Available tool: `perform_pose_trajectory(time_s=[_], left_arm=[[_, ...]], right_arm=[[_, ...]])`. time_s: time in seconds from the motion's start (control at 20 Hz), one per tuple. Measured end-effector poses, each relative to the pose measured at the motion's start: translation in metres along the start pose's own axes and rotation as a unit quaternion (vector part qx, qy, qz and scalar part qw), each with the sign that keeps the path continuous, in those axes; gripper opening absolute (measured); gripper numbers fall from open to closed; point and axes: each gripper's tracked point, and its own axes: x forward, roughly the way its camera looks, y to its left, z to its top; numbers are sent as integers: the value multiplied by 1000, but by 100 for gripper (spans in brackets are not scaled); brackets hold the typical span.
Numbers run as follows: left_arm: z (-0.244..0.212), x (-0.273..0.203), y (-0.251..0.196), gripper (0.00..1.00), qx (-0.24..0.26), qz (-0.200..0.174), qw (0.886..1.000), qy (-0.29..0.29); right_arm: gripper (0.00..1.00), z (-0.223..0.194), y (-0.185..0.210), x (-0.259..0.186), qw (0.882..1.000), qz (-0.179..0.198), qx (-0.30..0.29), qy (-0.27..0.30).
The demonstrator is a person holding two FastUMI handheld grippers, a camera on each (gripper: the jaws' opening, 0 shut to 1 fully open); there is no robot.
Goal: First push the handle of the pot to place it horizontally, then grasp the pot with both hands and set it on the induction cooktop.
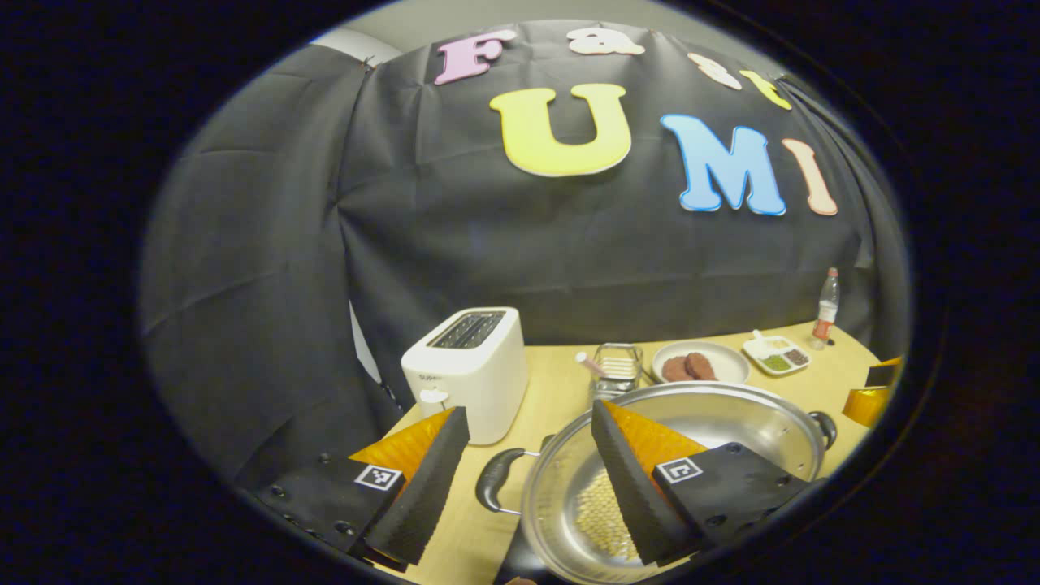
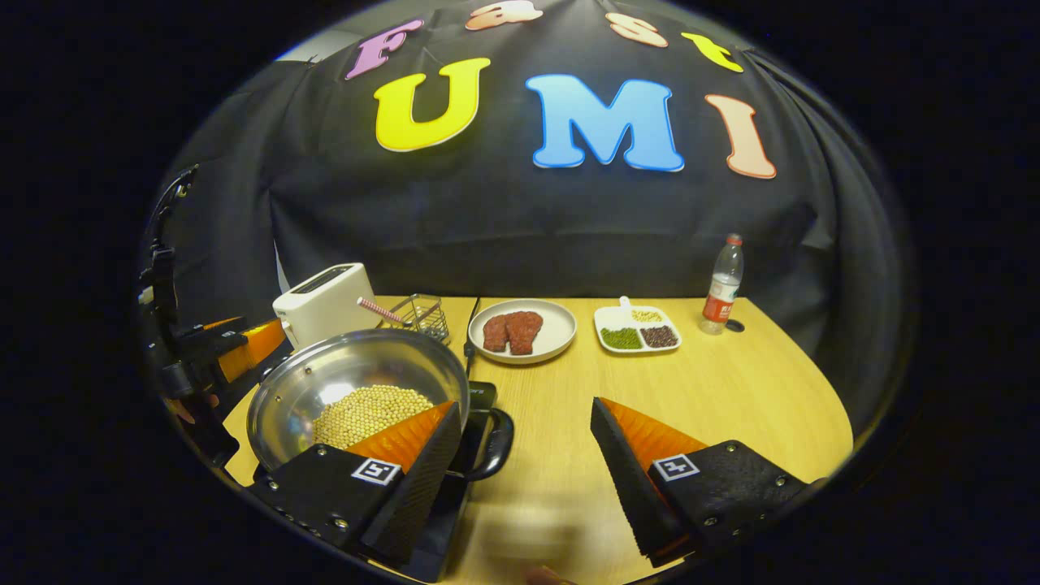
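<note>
Round steel pot w/ yellow beans [image 2: 357, 390] sits on black induction cooktop [image 2: 479, 396], handles lying left-right. Left tool [image 1: 528, 479], fingers apart, straddles pot's left black handle [image 1: 497, 479]. Right tool [image 2: 524, 471], fingers apart, straddles right black handle [image 2: 496, 443] above wooden desk [image 2: 715, 390].

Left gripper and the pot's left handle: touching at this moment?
Apart. The left gripper view shows the left gripper open, its fingers on either side of the pot's left handle, with bare table visible between each finger and the handle.
</note>
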Motion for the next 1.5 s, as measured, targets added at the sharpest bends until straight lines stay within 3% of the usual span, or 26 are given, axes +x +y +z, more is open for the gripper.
perform_pose_trajectory(time_s=[0.4,0.7,0.85,0.95,1.0,1.5], left_arm=[[77,-103,-130,98,-16,-48,996,-80],[101,-181,-186,98,-16,-52,991,-122],[109,-210,-201,94,-28,-55,989,-138],[112,-228,-204,100,-32,-60,986,-150],[114,-238,-204,98,-31,-61,985,-156],[135,-331,-187,97,-27,-90,974,-204]], right_arm=[[97,43,-94,-83,996,-28,-18,-84],[97,43,-153,-142,993,-39,-2,-109],[97,46,-175,-170,991,-51,-1,-127],[97,49,-180,-190,988,-56,-1,-144],[97,51,-181,-199,987,-59,0,-151],[97,69,-162,-290,972,-95,9,-214]])
